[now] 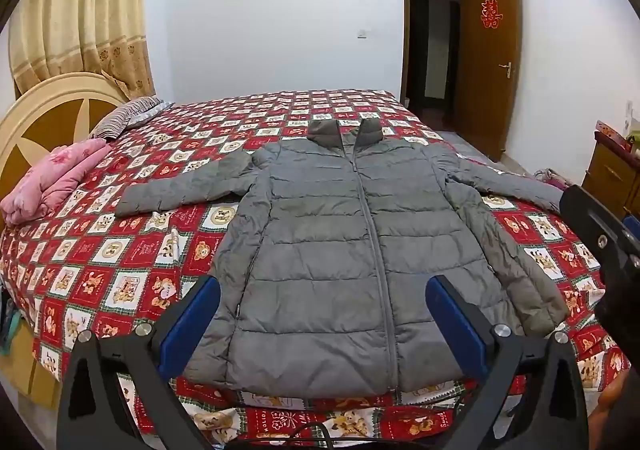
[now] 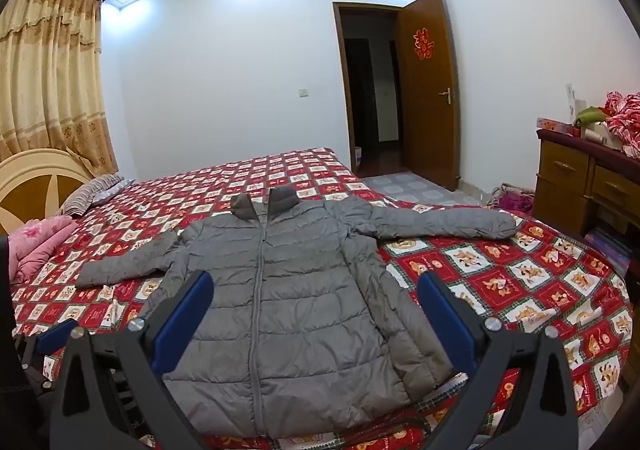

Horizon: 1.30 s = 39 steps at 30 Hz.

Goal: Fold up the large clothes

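While our left gripper (image 1: 322,320) and right gripper (image 2: 316,316) hang above the hem with jaws spread wide and nothing between them, we see the grey puffer jacket (image 1: 340,234) flat on the red patterned bedspread (image 1: 100,258), zipped, sleeves out, collar toward the open door (image 1: 490,57).

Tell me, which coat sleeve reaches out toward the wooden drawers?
The sleeve on the door's side of the grey coat. It stretches toward the drawers; the other sleeve points toward the pink blanket.
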Available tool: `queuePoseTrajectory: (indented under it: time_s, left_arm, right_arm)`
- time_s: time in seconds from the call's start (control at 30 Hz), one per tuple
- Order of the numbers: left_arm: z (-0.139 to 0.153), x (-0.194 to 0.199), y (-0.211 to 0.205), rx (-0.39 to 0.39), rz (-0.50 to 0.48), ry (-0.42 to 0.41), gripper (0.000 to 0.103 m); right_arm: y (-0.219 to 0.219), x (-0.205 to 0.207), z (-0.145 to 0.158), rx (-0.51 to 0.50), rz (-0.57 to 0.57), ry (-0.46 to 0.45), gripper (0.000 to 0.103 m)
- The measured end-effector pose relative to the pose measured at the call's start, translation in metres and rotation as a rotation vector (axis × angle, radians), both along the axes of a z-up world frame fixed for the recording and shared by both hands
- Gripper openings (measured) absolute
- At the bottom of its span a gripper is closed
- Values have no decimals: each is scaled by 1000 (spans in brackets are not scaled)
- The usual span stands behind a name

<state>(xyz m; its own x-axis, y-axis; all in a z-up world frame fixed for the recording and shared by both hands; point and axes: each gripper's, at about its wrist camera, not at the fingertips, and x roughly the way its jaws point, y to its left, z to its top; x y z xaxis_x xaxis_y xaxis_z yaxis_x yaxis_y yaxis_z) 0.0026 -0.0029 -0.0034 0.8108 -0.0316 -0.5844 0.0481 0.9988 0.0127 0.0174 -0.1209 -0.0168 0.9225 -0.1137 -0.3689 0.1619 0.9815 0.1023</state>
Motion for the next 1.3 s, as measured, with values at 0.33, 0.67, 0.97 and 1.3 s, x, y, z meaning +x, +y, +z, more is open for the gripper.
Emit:
queuePoseTrajectory:
  time_s: [0.33,0.67,0.97,1.3]
  left_arm:
    - [-2,0,1,0,0,4,102]
    - [-5,-1,1,1,0,8,102]
    - [-5,-1,1,1,2,8,102]
    - [-5,-1,0,3,1,10,102]
  right_arm:
    - [3,-2,-3,6,-2,0,103]
    - [2,-2,-3,18,-1,0,103]
    - [2,-2,-2,21,-1,2,103]
    - [3,-2,-3,25,0,5,103]
